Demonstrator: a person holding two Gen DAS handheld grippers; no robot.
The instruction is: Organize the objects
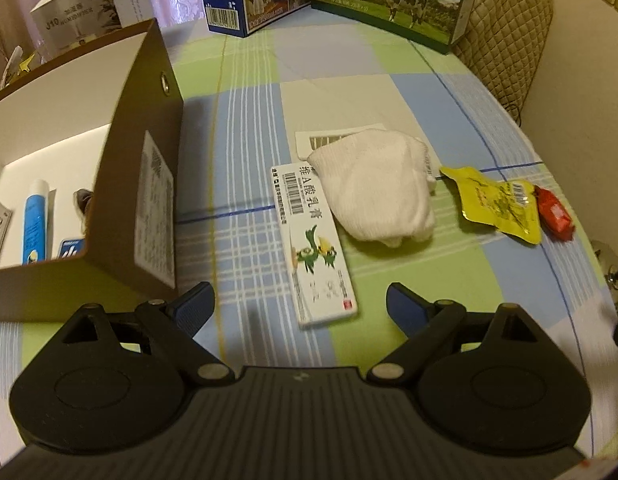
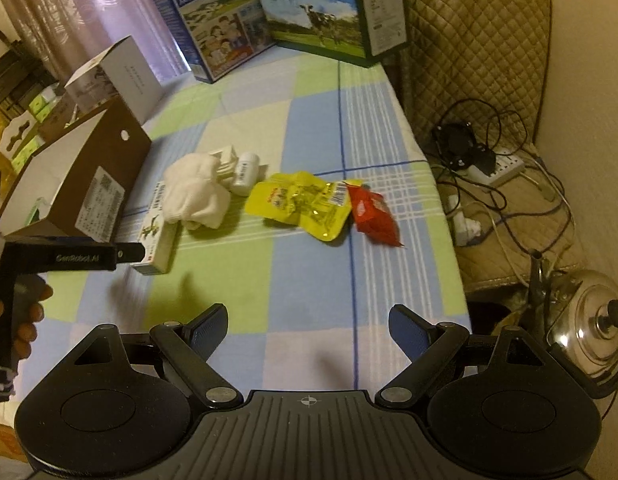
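We hold both tongs wide and empty above the near edge of the checked blue, green and cream tablecloth [image 2: 309,280]. The left gripper [image 1: 299,304] hangs just short of the long white ointment carton with a green cartoon figure [image 1: 315,248], whose near end lies between the spread blue pads. The right gripper [image 2: 309,324] hovers over bare cloth, well apart from anything it could pick up.

Just left of the carton stands the open brown cardboard box with a white lining [image 1: 145,160], already holding a blue and white tube [image 1: 35,224] and a few smaller packets we cannot make out. Touching the carton's far end is a bundled white knitted sock [image 1: 373,188], which partly covers a small white bottle [image 2: 245,172] and some flat white pieces (seen clearly only from the right wrist). Toward the right edge lie a crumpled yellow foil snack pouch [image 2: 301,204] and, touching it, a red wrapped sweet [image 2: 373,216]. At the far edge stand a blue milk carton case [image 2: 209,20] and a green one with a cow [image 2: 325,12].

Our judgement is that the carton goes into the box next. It lies slanted to the jaws, so closing on it crookedly could spin it or push it into the sock. Lifting it could also drag the sock along, since they touch. The box wall stands close, and a swing to the left might knock it.
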